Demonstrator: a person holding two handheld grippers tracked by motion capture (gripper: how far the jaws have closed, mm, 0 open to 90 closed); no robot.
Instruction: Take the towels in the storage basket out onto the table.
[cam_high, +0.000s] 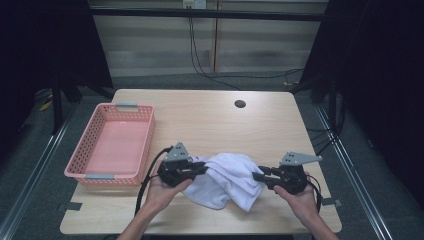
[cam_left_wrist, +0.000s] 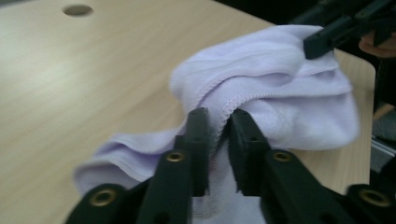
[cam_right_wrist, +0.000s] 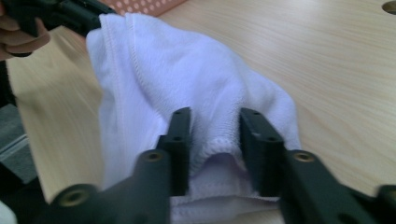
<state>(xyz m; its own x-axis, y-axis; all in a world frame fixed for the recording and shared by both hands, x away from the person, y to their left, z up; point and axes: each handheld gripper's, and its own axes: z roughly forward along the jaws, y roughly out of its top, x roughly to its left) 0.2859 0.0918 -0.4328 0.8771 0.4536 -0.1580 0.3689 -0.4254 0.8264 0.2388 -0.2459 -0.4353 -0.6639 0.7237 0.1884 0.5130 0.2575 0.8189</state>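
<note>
High view: a white towel (cam_high: 229, 181) lies crumpled on the near half of the wooden table (cam_high: 210, 120), between my two grippers, with a pink basket (cam_high: 87, 155) standing empty to its left. My left gripper (cam_high: 200, 169) meets the towel's left edge; my right gripper (cam_high: 259, 176) meets its right edge.

Left gripper view: the stitched hem (cam_left_wrist: 223, 109) rises between the two black jaws, which stand close on either side of it; I judge this a pinch on the hem, though a sliver of gap shows on one side.

Right gripper view: the jaws stand well apart with a bulge of cloth (cam_right_wrist: 212, 135) between them; the pads do not press on it, so I read this gripper as open around the towel, not gripping.

Step in hand, as I judge it: securing two edges of the towel so that it can be lifted and spread, perhaps folded. To do it well, I should close the right jaws on a single hemmed edge rather than on a thick bunch, since a bunch may slip or drag hidden layers. Both grips should sit near corners. Then I should draw the hands apart evenly, keeping the cloth just off the table.
</note>
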